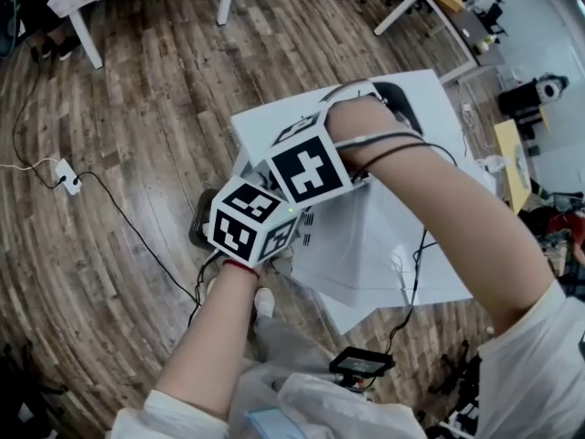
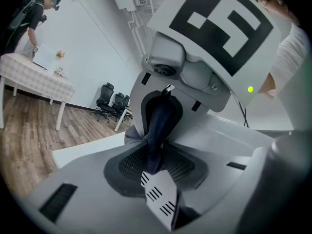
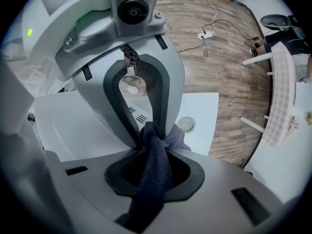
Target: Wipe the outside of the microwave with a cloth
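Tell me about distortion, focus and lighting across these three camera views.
Head view: strong fisheye, the floorboards bend in arcs, evenly lit. Left gripper view: black vignetted corners, the cloth reads nearly black. Right gripper view: same vignette, cloth weave crisp.

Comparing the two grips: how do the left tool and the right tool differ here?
The left tool points roughly level; the right tool points steeply down. The cloth runs deep through the right tool's jaws, but only its end sits at the left tool's tips, mesh pads bare. Both pinch the same dark cloth above the white microwave.
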